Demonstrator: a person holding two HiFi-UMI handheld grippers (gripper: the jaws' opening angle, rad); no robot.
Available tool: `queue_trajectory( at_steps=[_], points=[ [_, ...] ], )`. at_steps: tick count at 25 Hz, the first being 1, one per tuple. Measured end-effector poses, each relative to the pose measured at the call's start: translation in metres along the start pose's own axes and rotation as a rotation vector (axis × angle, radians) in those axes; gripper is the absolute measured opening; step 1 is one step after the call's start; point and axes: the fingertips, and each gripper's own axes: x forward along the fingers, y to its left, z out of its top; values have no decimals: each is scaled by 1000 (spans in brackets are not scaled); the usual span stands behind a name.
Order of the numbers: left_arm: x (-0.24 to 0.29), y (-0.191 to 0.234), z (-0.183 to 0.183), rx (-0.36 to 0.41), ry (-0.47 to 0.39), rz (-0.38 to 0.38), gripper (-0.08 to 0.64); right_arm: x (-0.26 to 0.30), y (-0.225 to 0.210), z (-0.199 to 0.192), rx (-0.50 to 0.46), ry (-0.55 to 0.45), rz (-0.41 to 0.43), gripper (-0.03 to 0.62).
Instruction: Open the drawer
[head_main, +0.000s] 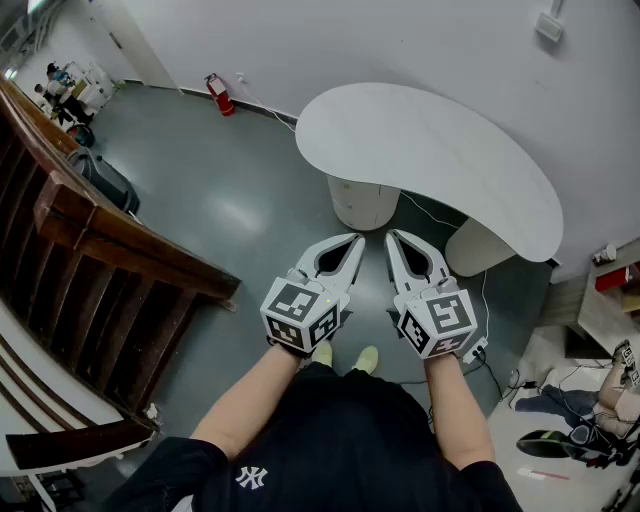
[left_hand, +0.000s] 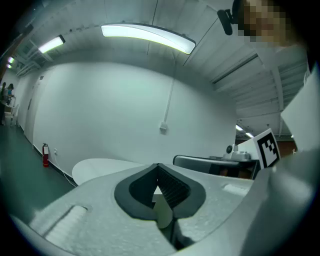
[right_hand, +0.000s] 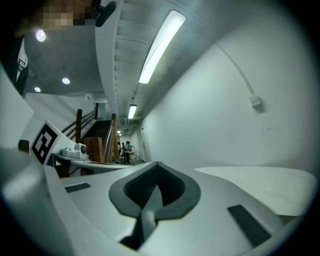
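Observation:
No drawer shows in any view. I hold both grippers side by side at waist height, pointing level toward a white kidney-shaped table (head_main: 430, 150). The left gripper (head_main: 357, 240) is shut with nothing in it; in the left gripper view its jaws (left_hand: 158, 166) meet at the tip, with the table (left_hand: 100, 167) beyond. The right gripper (head_main: 392, 236) is also shut and empty, and in the right gripper view its tips (right_hand: 157, 164) touch, with the table (right_hand: 260, 185) to the right. Both stop short of the table's near edge, over the grey floor.
The table stands on two round white pedestals (head_main: 365, 200). A dark wooden stair railing (head_main: 110, 240) runs along the left. A red fire extinguisher (head_main: 218, 95) stands by the far wall. Cables, a power strip (head_main: 478, 350) and clutter (head_main: 580, 420) lie at the right.

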Motion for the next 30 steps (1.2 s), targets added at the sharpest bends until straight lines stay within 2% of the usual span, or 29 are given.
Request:
queue_trajectory(
  at_steps=[7,12,20,30],
  points=[
    [7,-3,-5,-6,15,8,9,-3,-8,0,5,5,1,14],
    [12,-3,-19,-7,37,22,9,-8,-19,-7,52,-2,19,15],
    [11,25,-36,-8,63,104,9,-9,-54,-13,170,-45,2,15],
    [16,73,-48,-36,76,141,9,37,-59,-21,192,-30,15,15]
  ],
)
